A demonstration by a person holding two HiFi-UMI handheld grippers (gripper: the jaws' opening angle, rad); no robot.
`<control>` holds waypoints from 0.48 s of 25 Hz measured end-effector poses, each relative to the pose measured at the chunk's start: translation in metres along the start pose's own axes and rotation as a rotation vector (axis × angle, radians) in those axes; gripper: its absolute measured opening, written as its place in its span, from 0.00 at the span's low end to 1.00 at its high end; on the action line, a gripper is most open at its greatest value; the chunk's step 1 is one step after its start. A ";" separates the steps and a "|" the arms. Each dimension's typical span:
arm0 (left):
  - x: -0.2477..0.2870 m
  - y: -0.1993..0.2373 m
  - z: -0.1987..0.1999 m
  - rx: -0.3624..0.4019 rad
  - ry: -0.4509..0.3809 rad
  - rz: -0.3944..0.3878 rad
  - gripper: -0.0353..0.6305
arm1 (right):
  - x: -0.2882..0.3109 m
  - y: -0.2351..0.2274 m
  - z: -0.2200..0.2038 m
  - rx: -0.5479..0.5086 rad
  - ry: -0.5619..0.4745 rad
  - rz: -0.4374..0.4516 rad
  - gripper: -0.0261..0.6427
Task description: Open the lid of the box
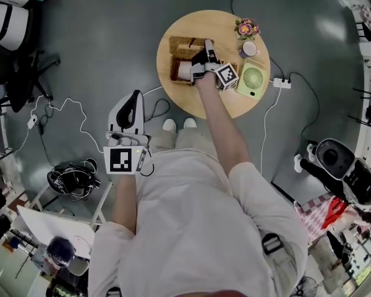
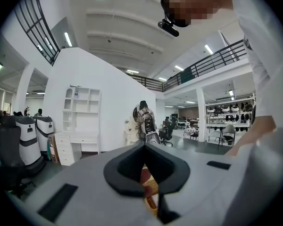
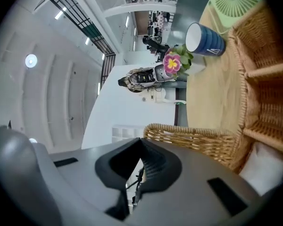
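A wicker box (image 1: 180,67) stands on the round wooden table (image 1: 235,107). Its woven lid (image 1: 187,44) lies along the far side. My right gripper (image 1: 208,44) reaches over the box to that lid. In the right gripper view the jaws (image 3: 140,173) are shut, with a thin dark strand pinched between them and the lid's woven rim (image 3: 198,138) just behind. A white roll (image 1: 184,71) lies inside the box. My left gripper (image 1: 135,95) hangs over the floor near the person's waist, shut and empty (image 2: 144,182).
On the table's right side stand a green fan (image 1: 252,79), a blue mug (image 1: 250,48) and a potted flower (image 1: 246,27). A power strip (image 1: 282,83) and cables lie on the floor. Black headgear (image 1: 74,178) sits lower left.
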State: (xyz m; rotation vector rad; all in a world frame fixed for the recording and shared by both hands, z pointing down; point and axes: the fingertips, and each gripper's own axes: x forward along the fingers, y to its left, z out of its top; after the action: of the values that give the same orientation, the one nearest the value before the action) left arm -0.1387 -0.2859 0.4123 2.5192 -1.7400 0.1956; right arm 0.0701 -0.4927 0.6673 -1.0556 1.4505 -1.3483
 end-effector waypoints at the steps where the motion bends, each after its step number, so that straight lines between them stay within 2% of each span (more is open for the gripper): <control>1: -0.002 0.000 0.001 0.002 0.000 0.003 0.05 | 0.006 0.001 0.002 -0.006 0.004 0.003 0.04; 6: -0.008 0.002 0.007 0.004 -0.016 0.009 0.05 | 0.018 0.016 0.007 -0.036 0.010 0.026 0.04; 10: -0.013 0.000 0.010 0.001 -0.034 -0.006 0.05 | -0.001 0.020 0.002 0.025 -0.009 0.005 0.04; 12: -0.016 -0.002 0.012 -0.002 -0.041 -0.016 0.05 | -0.013 0.028 0.000 0.021 -0.014 0.008 0.04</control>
State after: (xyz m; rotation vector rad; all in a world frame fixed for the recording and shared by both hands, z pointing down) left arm -0.1416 -0.2714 0.3983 2.5527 -1.7324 0.1411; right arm 0.0726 -0.4785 0.6399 -1.0429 1.4259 -1.3445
